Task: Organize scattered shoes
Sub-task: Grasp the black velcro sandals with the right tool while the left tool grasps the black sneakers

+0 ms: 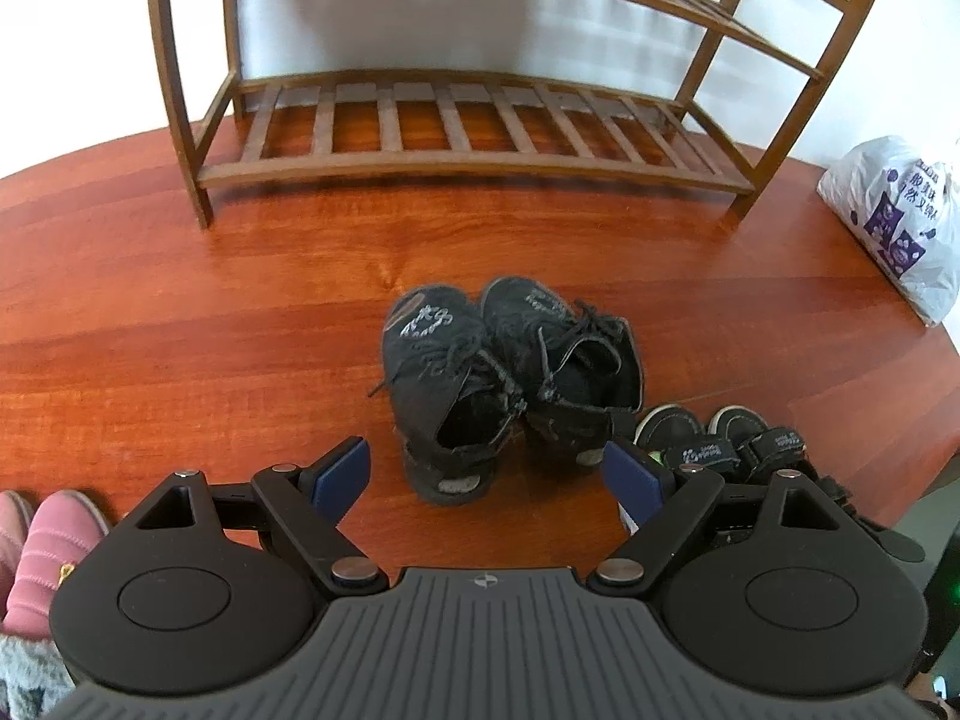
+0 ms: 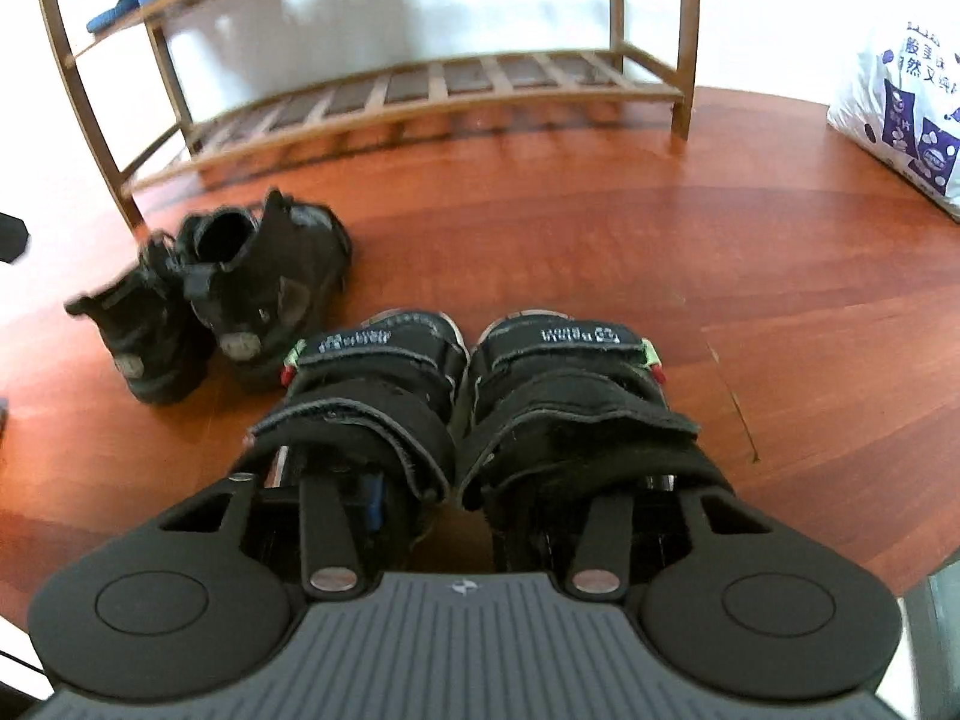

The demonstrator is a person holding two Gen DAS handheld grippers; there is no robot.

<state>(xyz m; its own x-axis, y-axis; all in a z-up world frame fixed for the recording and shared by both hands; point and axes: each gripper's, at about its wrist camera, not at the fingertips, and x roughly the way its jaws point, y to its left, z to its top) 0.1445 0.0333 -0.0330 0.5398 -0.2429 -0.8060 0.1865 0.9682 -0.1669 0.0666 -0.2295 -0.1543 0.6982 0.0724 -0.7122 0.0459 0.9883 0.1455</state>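
Above black boots (image 1: 510,378): left hand-held gripper (image 1: 487,483) wide, empty; right hand-held gripper (image 2: 462,498) inside strap shoes (image 2: 474,414), spread unclear.

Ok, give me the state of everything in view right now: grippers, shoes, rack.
left gripper: open, empty, behind the lace-up boots.
right gripper: fingers inside the strap shoes, one in each; open or shut unclear.
lace-up boots: on the floor, upright, side by side, laces loose.
strap shoes: on the floor, paired, straps fastened.
pink slippers: on the floor, left edge.
shoe rack: bottom shelf empty, upper shelf holds shoes.
plastic bag: on the floor, right.
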